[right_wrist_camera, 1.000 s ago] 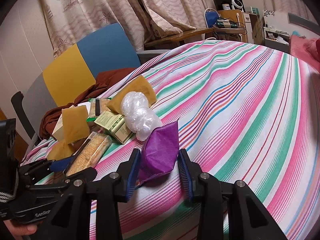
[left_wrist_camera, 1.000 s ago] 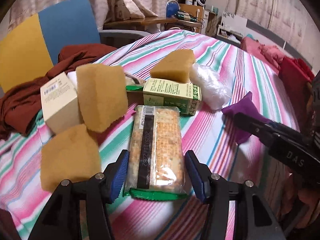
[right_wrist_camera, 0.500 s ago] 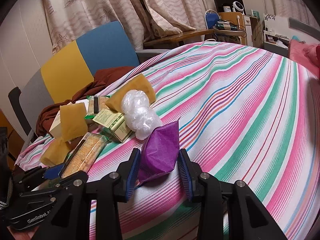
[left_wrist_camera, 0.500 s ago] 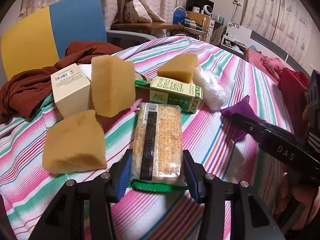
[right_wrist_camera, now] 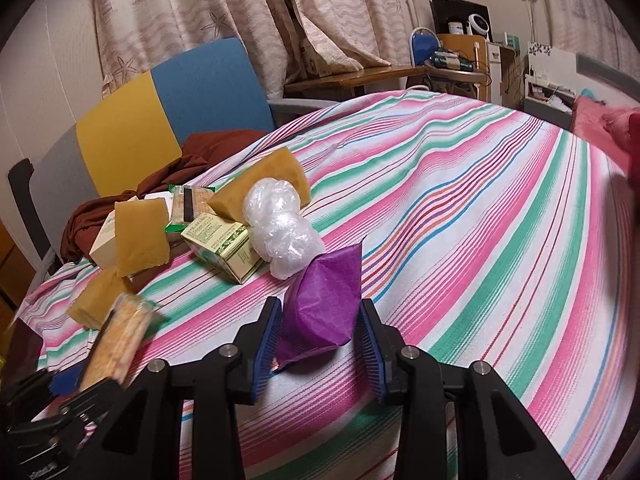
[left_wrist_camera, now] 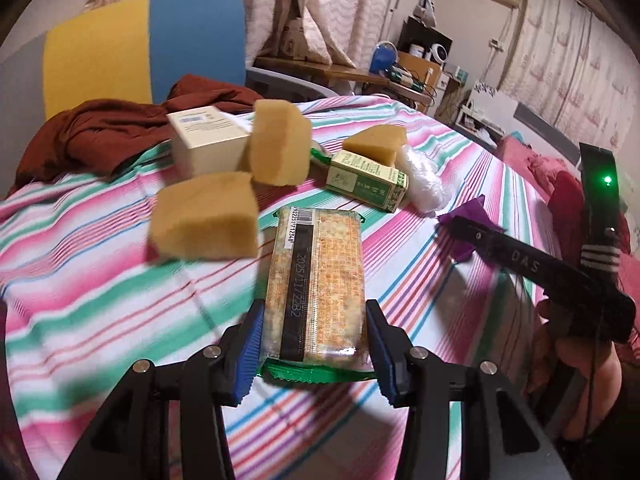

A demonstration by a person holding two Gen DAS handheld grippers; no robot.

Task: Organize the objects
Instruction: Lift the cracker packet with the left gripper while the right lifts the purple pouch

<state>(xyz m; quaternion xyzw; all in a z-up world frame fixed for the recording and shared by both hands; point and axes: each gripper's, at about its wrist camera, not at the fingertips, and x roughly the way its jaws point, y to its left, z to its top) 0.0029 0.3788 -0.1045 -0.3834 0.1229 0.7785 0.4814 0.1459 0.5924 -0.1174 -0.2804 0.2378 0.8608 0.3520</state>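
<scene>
The left gripper [left_wrist_camera: 314, 344] clamps a cracker packet [left_wrist_camera: 316, 284] raised off the striped bench [left_wrist_camera: 100, 280]; the right gripper [right_wrist_camera: 320, 340] grips a purple pouch [right_wrist_camera: 326, 304], apparently lifting both clear of the sponge pile for sorting.

behind your worktop: chair [right_wrist_camera: 172, 116] with yellow and blue back panels; dark red-brown cloth [left_wrist_camera: 116, 136] heaped at its foot, spilling onto the striped tablecloth [right_wrist_camera: 480, 208]. patterned curtains [right_wrist_camera: 248, 12] on the wall. wooden side table [right_wrist_camera: 360, 76] beyond. cluttered desk [right_wrist_camera: 460, 56], blue lamp [left_wrist_camera: 382, 56] on it. red fabric [left_wrist_camera: 560, 188] at far right.
</scene>
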